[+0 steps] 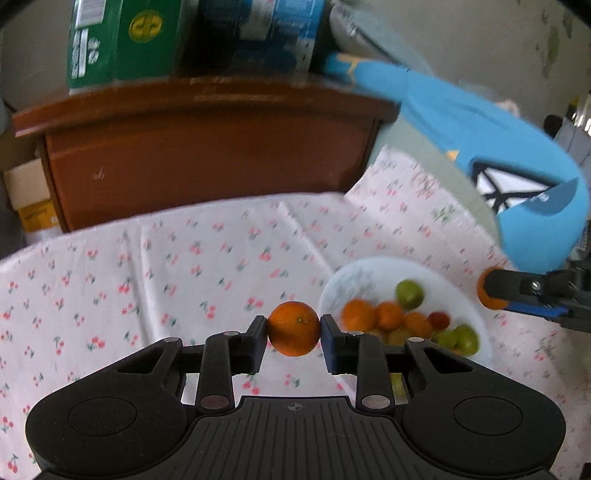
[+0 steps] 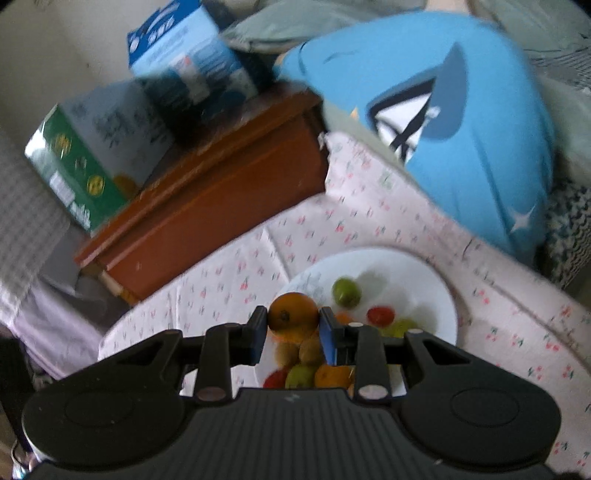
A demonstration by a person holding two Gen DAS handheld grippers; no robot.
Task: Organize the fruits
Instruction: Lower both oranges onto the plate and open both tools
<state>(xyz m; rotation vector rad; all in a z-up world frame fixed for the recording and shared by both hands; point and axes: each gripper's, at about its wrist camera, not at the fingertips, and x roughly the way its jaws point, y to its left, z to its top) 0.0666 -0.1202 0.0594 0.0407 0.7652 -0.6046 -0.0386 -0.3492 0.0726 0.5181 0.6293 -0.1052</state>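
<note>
My left gripper (image 1: 293, 328) is shut on an orange (image 1: 293, 326) and holds it above the cherry-print cloth, left of the white plate (image 1: 369, 273). The plate holds several fruits: oranges, green ones (image 1: 409, 293) and a small red one (image 1: 439, 319). My right gripper (image 2: 293, 319) is shut on another orange (image 2: 293, 312) and holds it over the left part of the same plate (image 2: 424, 280), above kiwis, green fruits and a red one (image 2: 380, 314). The right gripper with its orange also shows in the left wrist view (image 1: 491, 291), right of the plate.
A brown wooden cabinet (image 1: 207, 155) stands behind the table, with a green box (image 1: 122, 40) and a blue box (image 1: 266, 33) on top. A blue cushion (image 1: 480, 147) lies at the table's back right. The cherry-print cloth (image 1: 147, 266) covers the table.
</note>
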